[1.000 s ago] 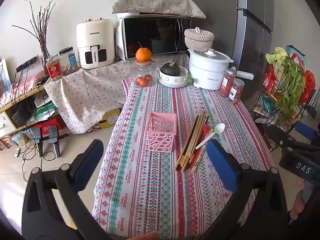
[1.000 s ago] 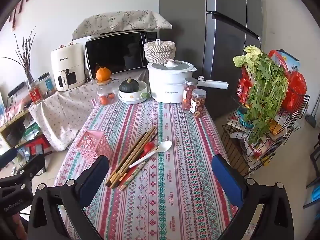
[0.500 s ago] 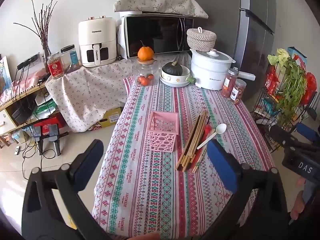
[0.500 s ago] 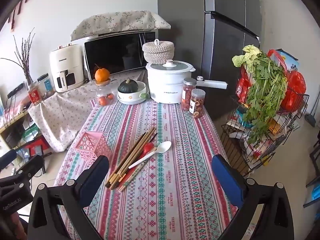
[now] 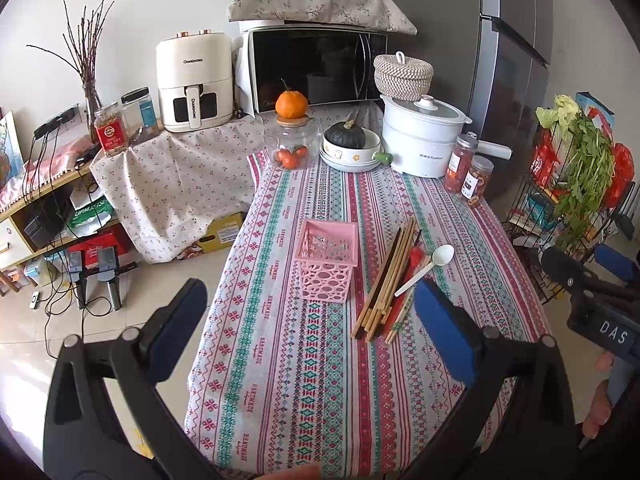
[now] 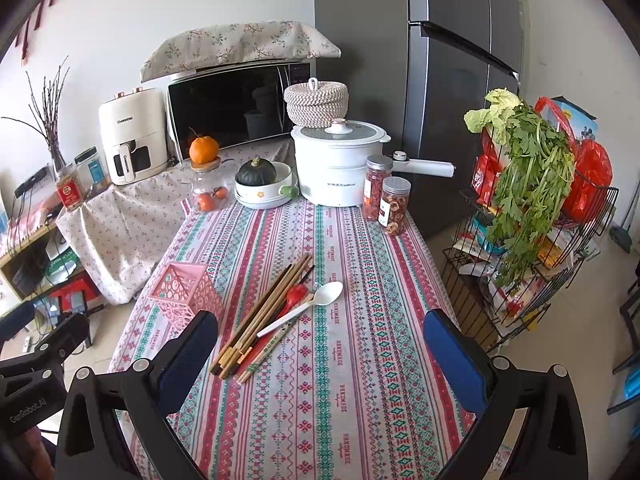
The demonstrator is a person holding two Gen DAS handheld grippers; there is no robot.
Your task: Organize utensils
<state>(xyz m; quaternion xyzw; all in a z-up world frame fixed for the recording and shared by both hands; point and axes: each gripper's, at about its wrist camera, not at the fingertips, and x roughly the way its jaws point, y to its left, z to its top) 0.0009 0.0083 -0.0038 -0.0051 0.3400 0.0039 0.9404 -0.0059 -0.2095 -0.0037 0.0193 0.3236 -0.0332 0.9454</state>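
I hold my left hand-held gripper point(image 5: 306, 316) and my right hand-held gripper point(image 6: 320, 346) above the near end of the counter point(image 6: 360, 400), both spread wide and carrying nothing. By my reading, the sorting has not begun; this is the approach to a first pick. Just beyond my fingers the utensils lie loose on the striped cloth: a bundle of wooden chopsticks point(image 6: 268, 312) fanned at a slant, a red spoon point(image 6: 294, 294) partly under them, and a white spoon point(image 6: 308, 306) resting across the pile. Just left of them stands the pink basket point(image 5: 326, 264), upright and empty as far as I can see. Next I judge the right side should descend over the white spoon, since it sits on top. The left can steady the basket. Farther back stand a white pot point(image 6: 336, 164) and jars.
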